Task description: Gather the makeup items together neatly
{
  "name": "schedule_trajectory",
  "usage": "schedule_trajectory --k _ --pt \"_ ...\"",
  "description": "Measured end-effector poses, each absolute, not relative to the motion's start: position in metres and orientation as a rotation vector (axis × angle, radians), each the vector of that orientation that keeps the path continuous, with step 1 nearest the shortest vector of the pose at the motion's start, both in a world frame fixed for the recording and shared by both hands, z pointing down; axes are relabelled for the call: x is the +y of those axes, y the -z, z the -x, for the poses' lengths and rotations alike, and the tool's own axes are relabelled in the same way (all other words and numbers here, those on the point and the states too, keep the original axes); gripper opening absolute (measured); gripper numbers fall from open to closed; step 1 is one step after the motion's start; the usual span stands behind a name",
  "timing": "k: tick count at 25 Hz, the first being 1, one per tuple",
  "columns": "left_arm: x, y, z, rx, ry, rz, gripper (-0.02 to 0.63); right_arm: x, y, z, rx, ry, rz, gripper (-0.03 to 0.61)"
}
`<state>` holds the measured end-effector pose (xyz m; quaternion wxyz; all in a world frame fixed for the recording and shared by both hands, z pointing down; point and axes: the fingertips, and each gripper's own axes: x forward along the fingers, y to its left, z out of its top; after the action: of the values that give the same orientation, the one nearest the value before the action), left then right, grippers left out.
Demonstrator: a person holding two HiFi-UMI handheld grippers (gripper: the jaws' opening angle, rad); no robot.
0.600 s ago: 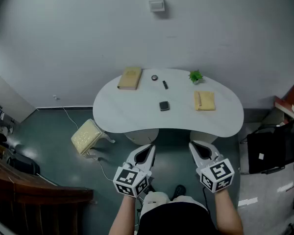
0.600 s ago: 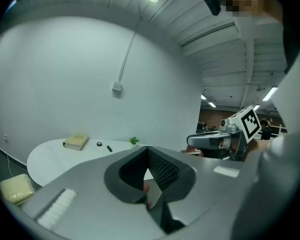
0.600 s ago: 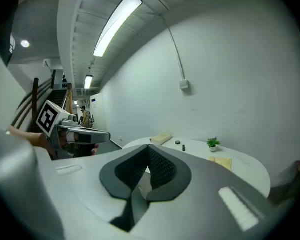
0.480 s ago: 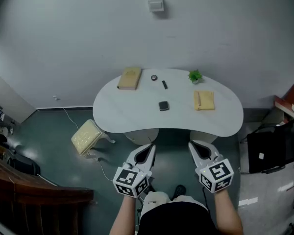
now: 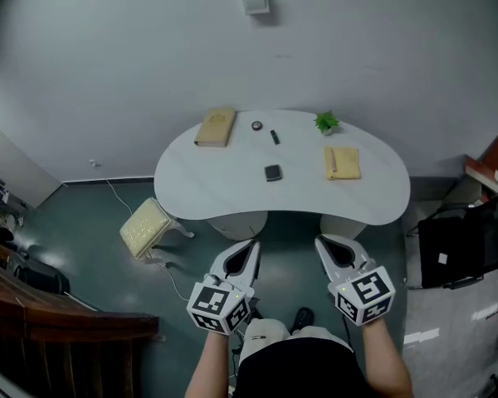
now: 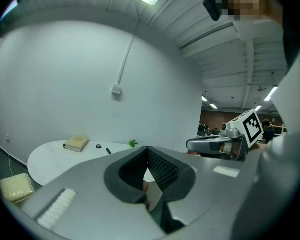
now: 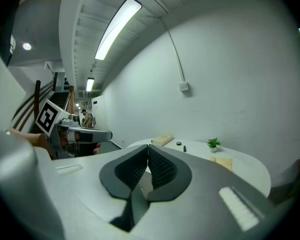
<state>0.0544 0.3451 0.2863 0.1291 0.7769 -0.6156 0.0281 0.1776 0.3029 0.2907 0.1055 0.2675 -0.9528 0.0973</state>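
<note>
On the white kidney-shaped table (image 5: 216, 189) lie three small dark makeup items: a square compact (image 5: 272, 172) near the middle, a slim tube (image 5: 275, 137) farther back, and a small round pot (image 5: 256, 125) beside it. The tube (image 6: 108, 151) and the pot (image 6: 98, 146) also show small in the left gripper view. My left gripper (image 5: 251, 248) and right gripper (image 5: 324, 245) hang side by side well short of the table's front edge. Both are shut with nothing between the jaws.
A tan book (image 5: 215, 128) lies at the table's back left, a folded yellow cloth (image 5: 342, 162) at the right, a small green plant (image 5: 325, 123) at the back. A cream cushioned stool (image 5: 148, 229) stands on the floor to the left. Dark equipment (image 5: 461, 243) sits to the right.
The table and its items have shifted slightly up and left in the head view. Both grippers have stayed shut and nearly still.
</note>
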Motion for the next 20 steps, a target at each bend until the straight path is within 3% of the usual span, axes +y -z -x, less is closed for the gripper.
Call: schedule_trajectory --k 16,20 --pt "0.350 -0.298 -0.070 -1.770 -0.115 -2.279 0.017 0.314 -0.306 -0.183 -2.783 -0.275 -0.735 0.017" --pt "0.345 -0.299 -0.066 -1.761 -0.122 -2.298 0.038 0.311 -0.306 -0.178 -2.781 -0.272 -0.736 0.052"
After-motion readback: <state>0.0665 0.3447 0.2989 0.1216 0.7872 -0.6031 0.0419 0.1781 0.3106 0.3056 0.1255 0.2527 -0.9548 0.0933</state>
